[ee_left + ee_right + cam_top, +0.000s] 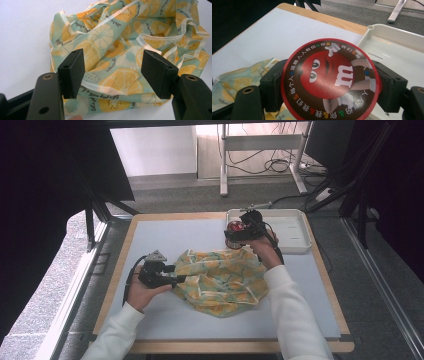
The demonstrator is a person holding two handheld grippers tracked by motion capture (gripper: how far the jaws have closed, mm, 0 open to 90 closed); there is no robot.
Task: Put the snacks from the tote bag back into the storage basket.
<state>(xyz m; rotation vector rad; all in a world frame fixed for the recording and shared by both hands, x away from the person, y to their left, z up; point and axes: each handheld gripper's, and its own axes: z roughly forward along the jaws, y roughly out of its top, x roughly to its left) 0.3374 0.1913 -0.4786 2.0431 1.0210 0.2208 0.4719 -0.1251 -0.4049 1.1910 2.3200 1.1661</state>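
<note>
High view: left tool (pixel 176 274) sits at the left edge of the lemon-print cloth bag (pixel 222 280), crumpled mid-surface (pixel 165 235). Right tool (pixel 235 231) holds a round candy tin (pixel 235 227) above the bag's far edge, beside the white tray (pixel 292 237).

Left gripper view: jaws spread, bag (pixel 125 50) between and beyond them, not pinched.

Right gripper view: jaws clamp the tin (pixel 330 80) by its sides, lid facing camera.

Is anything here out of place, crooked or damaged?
Only the lemon-print cloth bag looks untidy: it lies crumpled on the table. The right gripper holds a round red tin firmly. Nothing looks spilled or damaged.
</note>
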